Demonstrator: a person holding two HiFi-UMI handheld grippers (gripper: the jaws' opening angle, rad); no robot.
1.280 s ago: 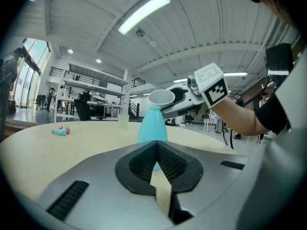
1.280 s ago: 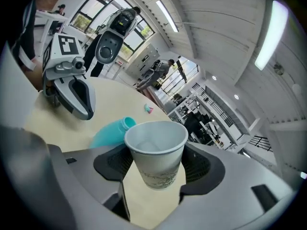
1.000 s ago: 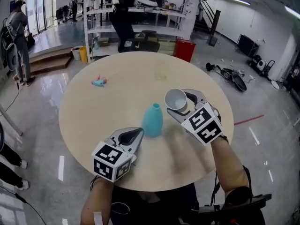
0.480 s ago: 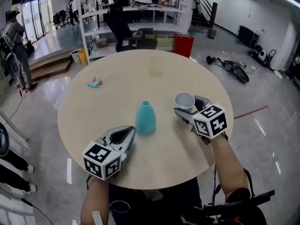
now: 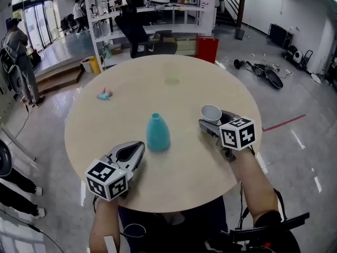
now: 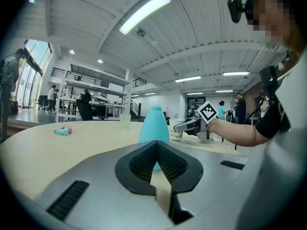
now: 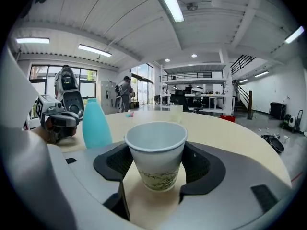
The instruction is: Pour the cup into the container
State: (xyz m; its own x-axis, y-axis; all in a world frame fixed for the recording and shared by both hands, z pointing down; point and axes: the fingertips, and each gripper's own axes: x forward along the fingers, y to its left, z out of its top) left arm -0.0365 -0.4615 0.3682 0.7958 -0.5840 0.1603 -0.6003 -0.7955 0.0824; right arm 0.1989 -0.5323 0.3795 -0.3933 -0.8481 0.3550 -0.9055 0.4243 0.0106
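Observation:
A teal bottle-shaped container (image 5: pixel 157 133) stands upright on the round wooden table (image 5: pixel 174 83), near its middle. It also shows in the left gripper view (image 6: pixel 154 126) and the right gripper view (image 7: pixel 96 123). The white paper cup (image 5: pixel 211 113) is upright to the container's right, with my right gripper (image 5: pixel 211 120) shut on it. The right gripper view looks into the cup (image 7: pixel 156 155), which appears empty, with a dark pad on either side of it. My left gripper (image 5: pixel 132 151) rests shut and empty at the table's near left, short of the container.
A small pink and teal toy (image 5: pixel 104 95) lies far left on the table. A clear plastic cup (image 5: pixel 171 80) stands toward the far edge. Beyond the table are metal shelves (image 5: pixel 152 15), a red bin (image 5: pixel 207 49) and people (image 5: pixel 18 46).
My right gripper has carried the cup from a raised, tilted spot beside the container's mouth down and to the right, and the cup is upright now. The left gripper has shifted slightly left.

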